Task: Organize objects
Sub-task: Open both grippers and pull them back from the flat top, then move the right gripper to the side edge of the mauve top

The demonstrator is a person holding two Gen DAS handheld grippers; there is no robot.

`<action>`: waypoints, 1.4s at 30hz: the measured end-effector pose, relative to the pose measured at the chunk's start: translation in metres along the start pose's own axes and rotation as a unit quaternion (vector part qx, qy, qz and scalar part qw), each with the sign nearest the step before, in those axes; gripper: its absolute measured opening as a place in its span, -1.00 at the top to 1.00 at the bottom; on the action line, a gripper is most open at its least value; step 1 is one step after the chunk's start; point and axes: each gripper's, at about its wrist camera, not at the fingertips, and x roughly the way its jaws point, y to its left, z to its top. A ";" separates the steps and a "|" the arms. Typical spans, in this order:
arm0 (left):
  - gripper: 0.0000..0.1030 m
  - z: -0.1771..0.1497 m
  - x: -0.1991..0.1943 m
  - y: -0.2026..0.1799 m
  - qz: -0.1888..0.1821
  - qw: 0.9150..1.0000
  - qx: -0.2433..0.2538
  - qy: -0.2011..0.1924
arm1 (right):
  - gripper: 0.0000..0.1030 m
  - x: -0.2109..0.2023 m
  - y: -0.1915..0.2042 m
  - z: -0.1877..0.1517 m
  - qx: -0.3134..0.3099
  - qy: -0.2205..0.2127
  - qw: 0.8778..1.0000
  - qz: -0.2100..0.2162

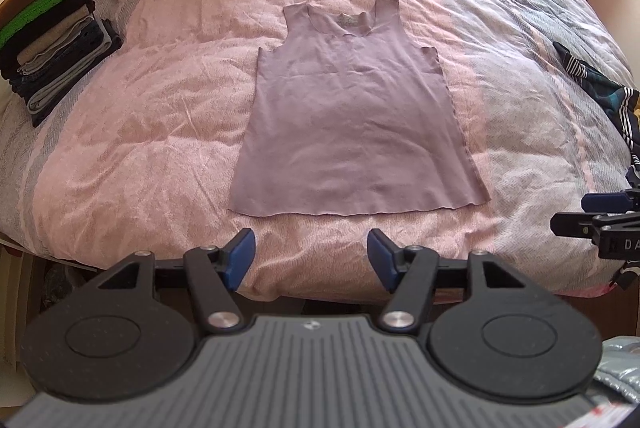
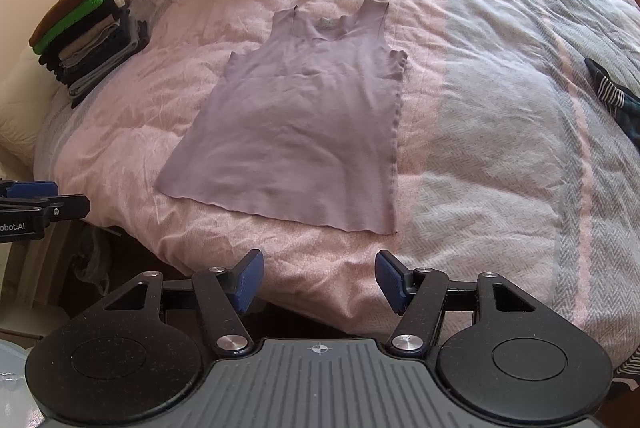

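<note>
Grippers, left (image 1: 311, 253) and right (image 2: 319, 277), hung with jaws apart over the bed's (image 1: 140, 148) near edge, holding nothing; the top (image 1: 352, 116) lay flat mid-bed, a folded stack (image 1: 52, 40) at the left edge.

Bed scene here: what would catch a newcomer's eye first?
A mauve tank top lies spread flat in the middle of the pink-and-grey duvet. At the bed's left edge stands a stack of folded clothes with a bright green layer. Both the left gripper and the right gripper hover open, empty, near the hem.
</note>
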 end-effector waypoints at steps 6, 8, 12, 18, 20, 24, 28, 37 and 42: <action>-0.16 0.009 0.008 0.005 -0.003 1.000 0.002 0.010 | -0.14 0.007 0.002 0.009 -0.003 0.007 1.000 -0.003; -0.17 0.013 0.014 0.007 -0.005 1.000 0.003 0.015 | -0.14 0.011 0.002 0.013 -0.002 0.012 1.000 -0.004; -0.17 0.023 0.029 0.014 -0.012 0.999 0.001 0.029 | -0.14 0.024 0.000 0.022 0.007 0.024 1.000 -0.004; -0.17 0.046 0.064 0.032 -0.027 0.999 -0.003 0.045 | -0.14 0.051 -0.010 0.046 0.012 0.032 0.999 -0.019; -0.17 0.059 0.080 0.041 -0.029 0.999 -0.004 0.046 | -0.14 0.064 -0.017 0.059 0.010 0.034 0.999 -0.024; -0.17 0.088 0.118 0.059 -0.029 0.999 0.003 0.044 | -0.14 0.095 -0.036 0.087 0.015 0.030 0.999 -0.023; -0.17 0.127 0.168 0.079 -0.039 0.998 0.014 0.038 | -0.14 0.135 -0.057 0.120 0.003 0.024 0.999 -0.038; 0.04 0.227 0.276 0.100 -0.072 0.994 0.082 -0.012 | -0.13 0.212 -0.098 0.211 -0.054 -0.011 0.998 -0.040; 0.09 0.289 0.328 0.103 -0.094 0.986 0.133 -0.044 | -0.13 0.251 -0.112 0.274 -0.111 -0.046 0.992 -0.037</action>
